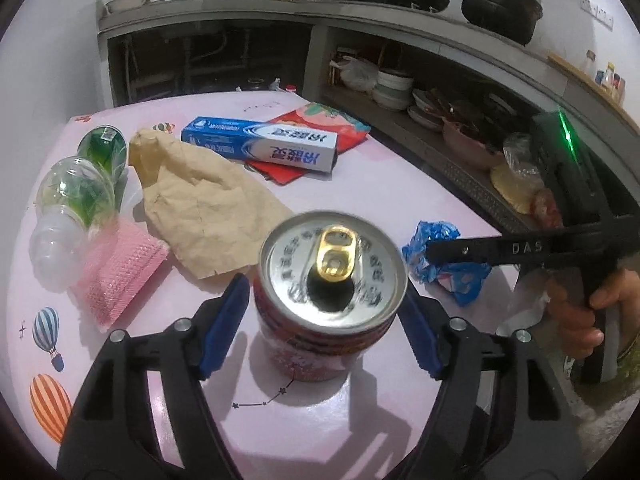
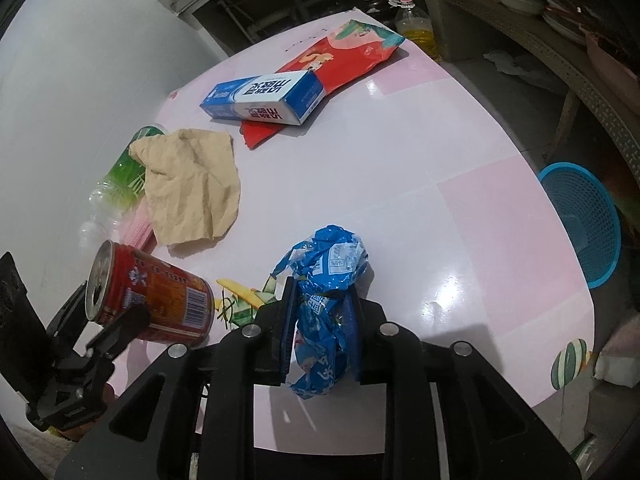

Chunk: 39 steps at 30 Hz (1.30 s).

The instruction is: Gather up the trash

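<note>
A red drink can with a silver top and gold pull tab stands on the pink table. My left gripper has its blue pads against the can's two sides. In the right wrist view the same can sits between the left gripper's black fingers. My right gripper is shut on a crumpled blue plastic wrapper, just above the table's near edge. The left wrist view shows that wrapper at the right, with the right gripper and a hand behind it.
Lying on the table are crumpled brown paper, a blue toothpaste box on a red packet, a green plastic bottle and pink mesh. A blue basket stands on the floor past the table's right edge. Shelves with dishes run behind.
</note>
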### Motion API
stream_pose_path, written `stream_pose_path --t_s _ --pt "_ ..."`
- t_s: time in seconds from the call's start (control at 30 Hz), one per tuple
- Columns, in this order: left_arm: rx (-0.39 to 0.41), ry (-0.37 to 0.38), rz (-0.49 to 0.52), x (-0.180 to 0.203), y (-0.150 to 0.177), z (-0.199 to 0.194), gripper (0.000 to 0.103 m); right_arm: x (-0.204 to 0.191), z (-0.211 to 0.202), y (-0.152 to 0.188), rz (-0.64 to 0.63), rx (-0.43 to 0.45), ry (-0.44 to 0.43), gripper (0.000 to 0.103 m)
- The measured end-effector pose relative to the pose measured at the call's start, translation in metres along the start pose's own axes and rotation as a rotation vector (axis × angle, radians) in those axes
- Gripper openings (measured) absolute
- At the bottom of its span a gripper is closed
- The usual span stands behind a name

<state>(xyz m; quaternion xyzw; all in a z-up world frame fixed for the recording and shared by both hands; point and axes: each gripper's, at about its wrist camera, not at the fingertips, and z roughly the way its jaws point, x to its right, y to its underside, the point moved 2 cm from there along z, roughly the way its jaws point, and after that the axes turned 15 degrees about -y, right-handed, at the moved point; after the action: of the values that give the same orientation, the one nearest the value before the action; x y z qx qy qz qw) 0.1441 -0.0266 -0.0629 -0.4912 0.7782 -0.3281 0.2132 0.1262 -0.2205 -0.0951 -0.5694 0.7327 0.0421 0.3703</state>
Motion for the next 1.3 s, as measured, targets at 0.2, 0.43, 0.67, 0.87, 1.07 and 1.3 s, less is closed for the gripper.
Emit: stream_pose_path --t_s 0.2,0.43,0.67,0.87,1.07,1.3 --pt "-0.025 -0.008 0.020 0.004 -0.001 0.006 0.070 -0.003 0.002 0.001 -0.019 -0.015 0.016 0.036" --pt "-0.032 -0.021 0.050 0.012 -0.002 0.014 0.070 -0.005 0.008 0.002 -0.030 -0.015 0.043 0.036" --pt "-0.034 -0.033 0.075 0.017 -0.004 0.017 0.064 -0.005 0.012 0.001 -0.024 -0.018 0.062 0.036" --pt "-0.032 -0.033 0.084 0.017 -0.004 0.016 0.063 -0.007 0.014 0.001 -0.034 -0.026 0.084 0.032" --pt "-0.024 -0.041 0.108 0.022 -0.004 0.015 0.063 -0.007 0.015 0.000 -0.014 -0.033 0.078 0.025" --pt "-0.018 -0.042 0.113 0.023 -0.003 0.014 0.063 -0.008 0.014 0.001 -0.006 -0.028 0.077 0.023"
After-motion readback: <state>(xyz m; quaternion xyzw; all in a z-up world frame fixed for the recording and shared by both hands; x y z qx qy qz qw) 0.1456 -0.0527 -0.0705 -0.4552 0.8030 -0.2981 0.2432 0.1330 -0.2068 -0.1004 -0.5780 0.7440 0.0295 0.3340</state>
